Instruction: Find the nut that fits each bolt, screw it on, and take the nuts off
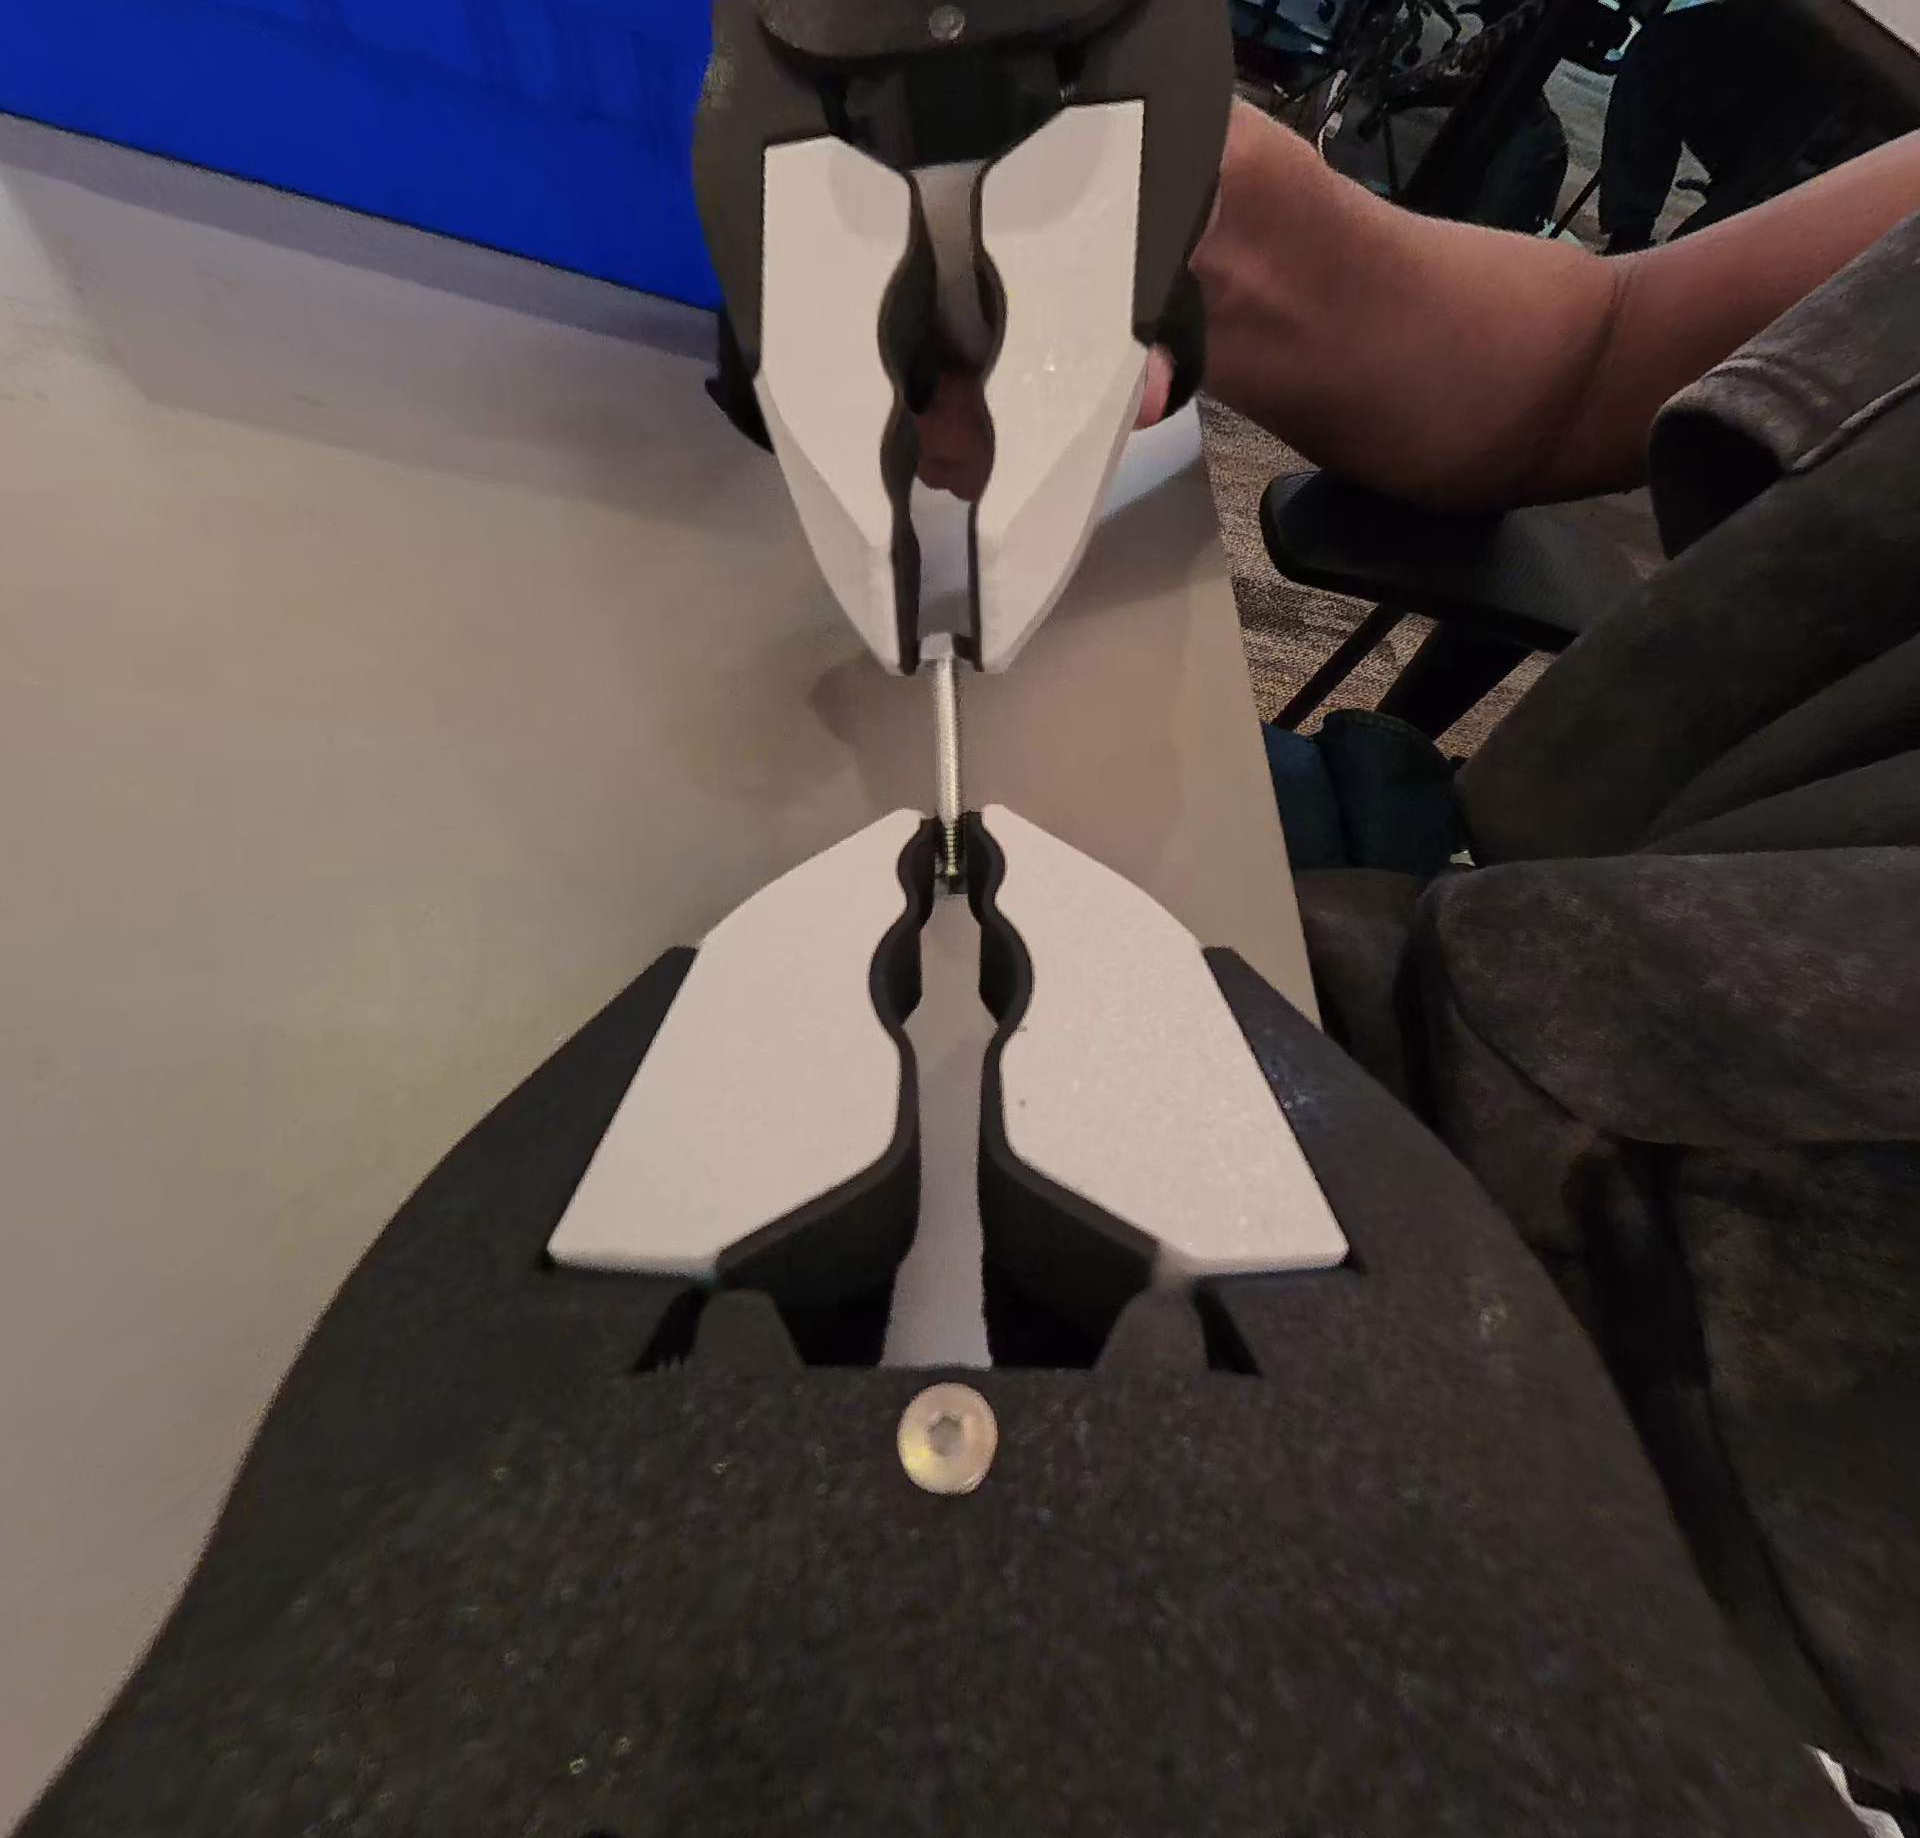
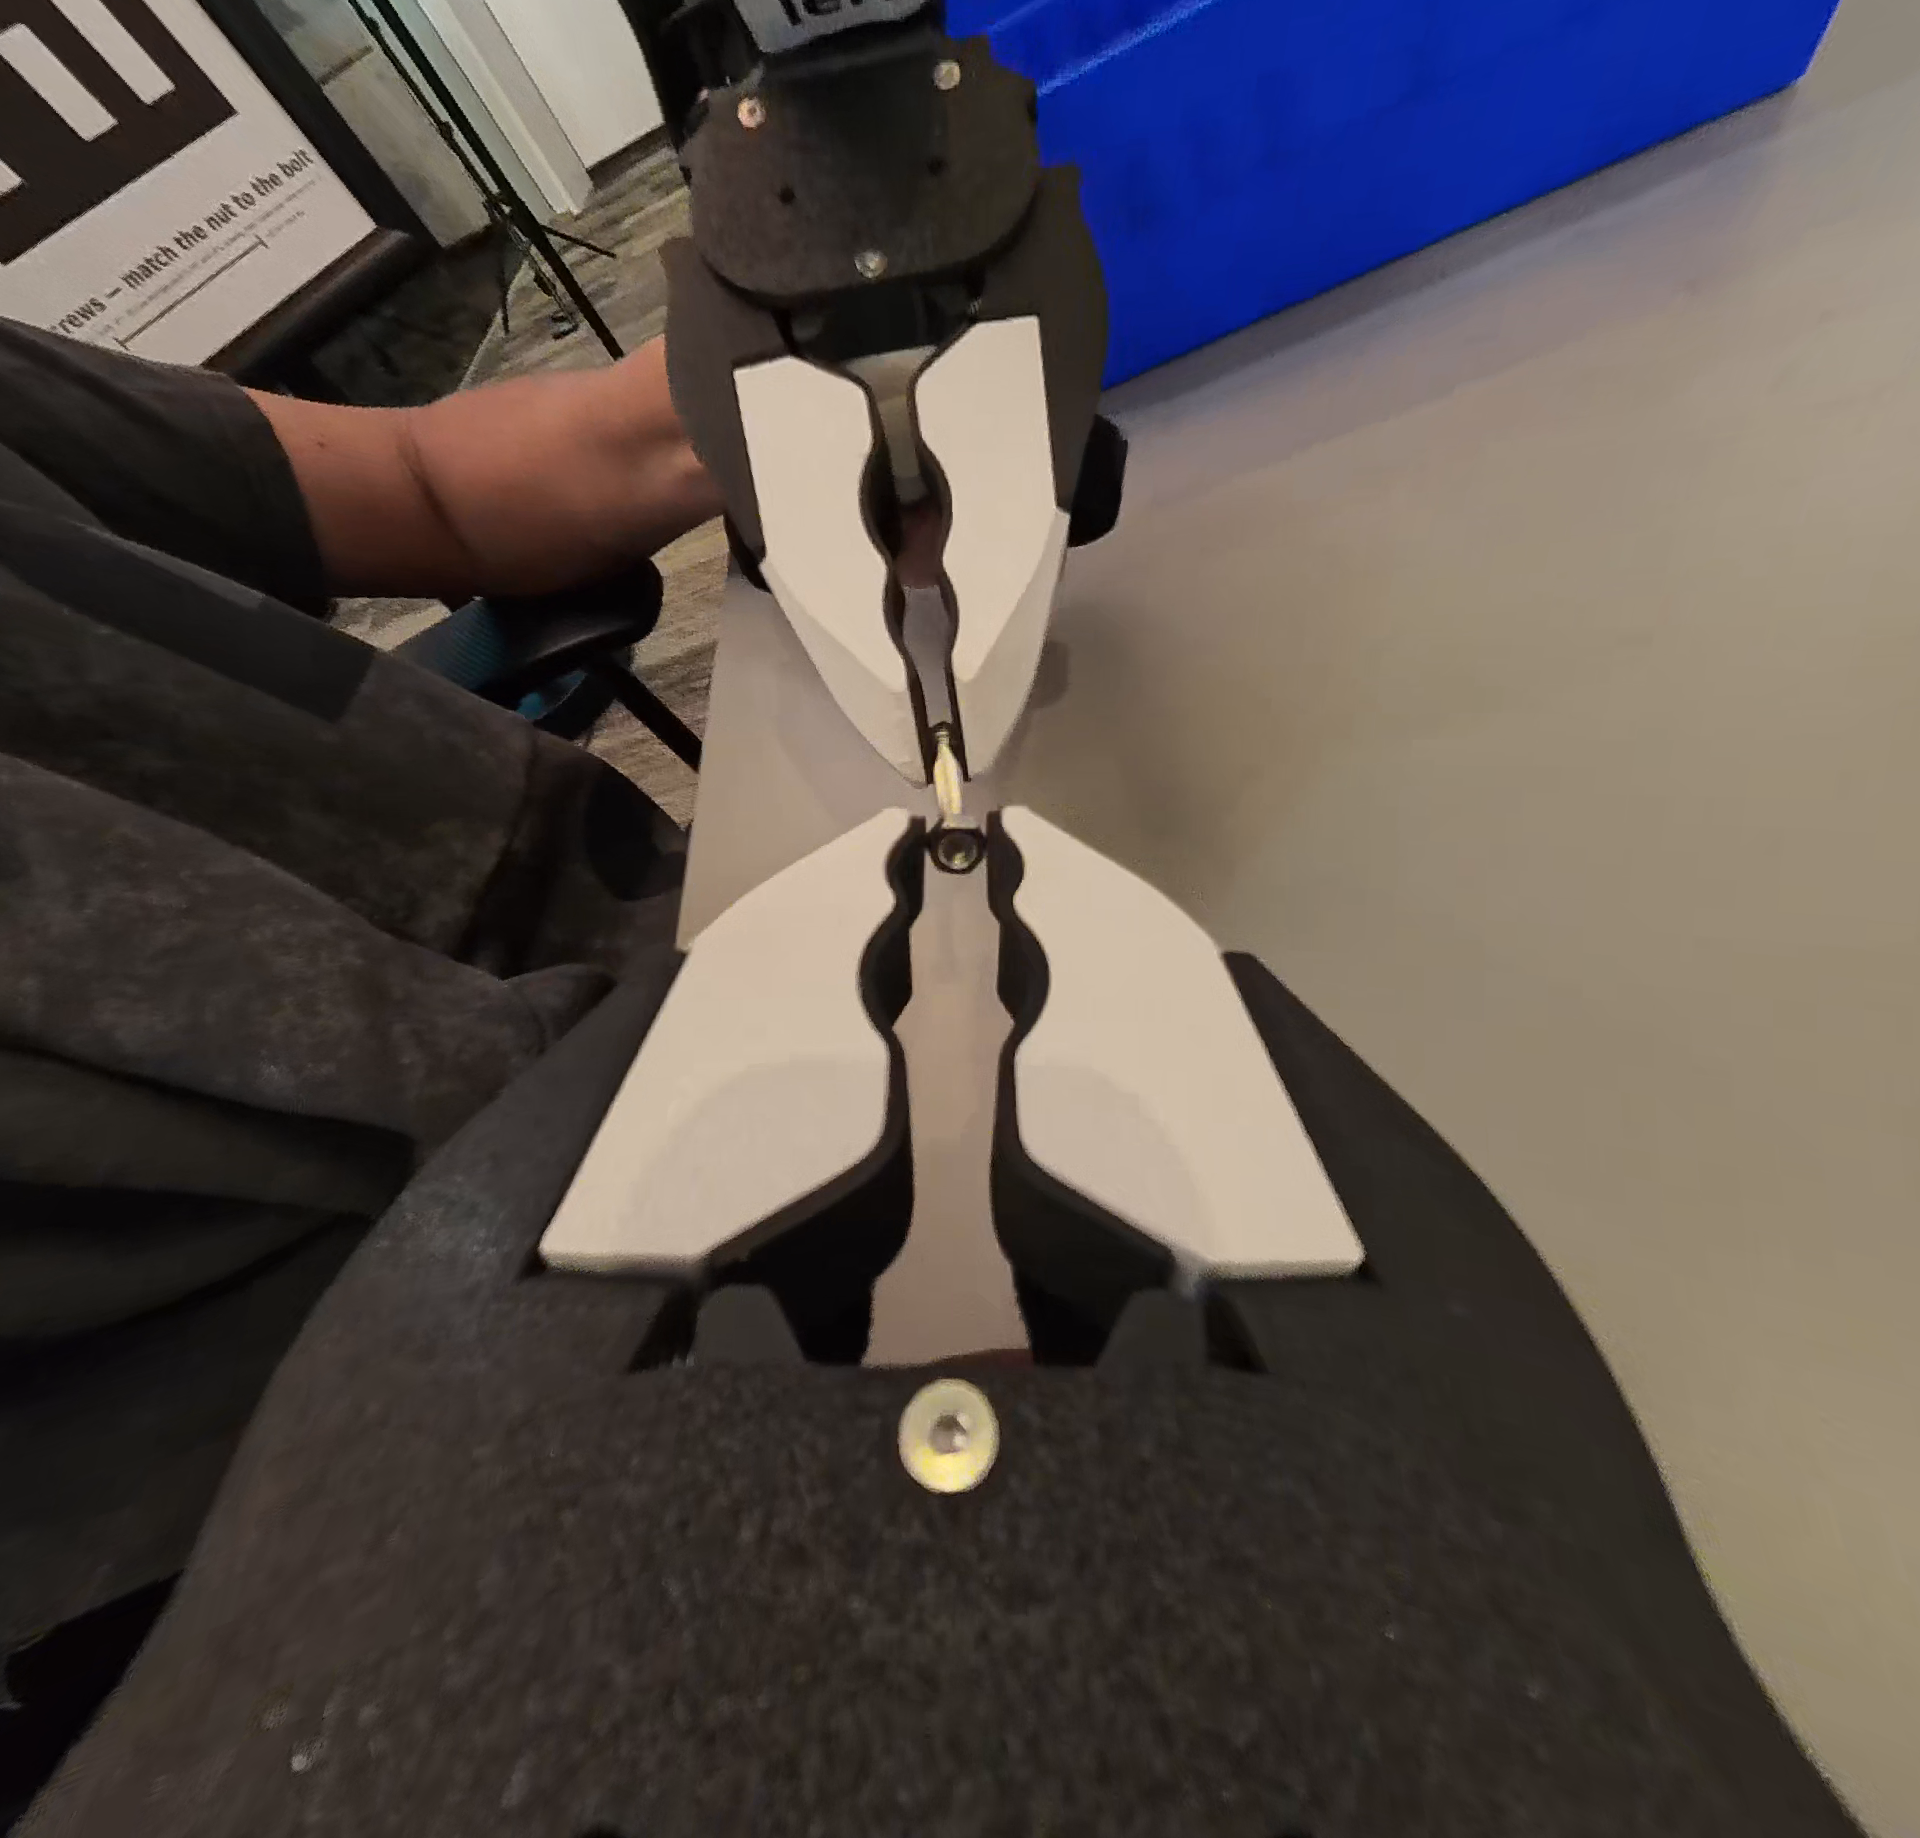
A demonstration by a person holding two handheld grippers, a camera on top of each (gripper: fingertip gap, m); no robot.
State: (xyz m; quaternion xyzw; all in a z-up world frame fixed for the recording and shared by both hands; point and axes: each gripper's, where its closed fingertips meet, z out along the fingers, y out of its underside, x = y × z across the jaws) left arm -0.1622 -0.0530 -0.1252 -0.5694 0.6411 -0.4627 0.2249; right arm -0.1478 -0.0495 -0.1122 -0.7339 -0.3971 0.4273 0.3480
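Note:
In the left wrist view my left gripper [image 1: 951,846] is shut on one end of a thin silver bolt [image 1: 945,739], held above the table. The bolt's shaft runs straight ahead to the right gripper [image 1: 940,658], which faces mine tip to tip and is shut on a small silver nut [image 1: 938,644] at the bolt's far end. In the right wrist view my right gripper [image 2: 956,846] pinches the nut [image 2: 956,850], whose dark hole shows. The bolt [image 2: 948,775] sticks out of the left gripper [image 2: 943,765] and its tip meets the nut. How far it is threaded is hidden.
The pale table [image 1: 312,749] lies under both grippers. A blue bin stands at its far side [image 1: 364,74] [image 2: 1403,126]. A person's forearms hold the grippers [image 1: 1507,334] [image 2: 499,500]. Dark clothing [image 1: 1662,957], a chair armrest and a poster board [image 2: 135,157] lie beyond the table edge. Only a small space, under 4 cm, lies between the two pairs of fingers.

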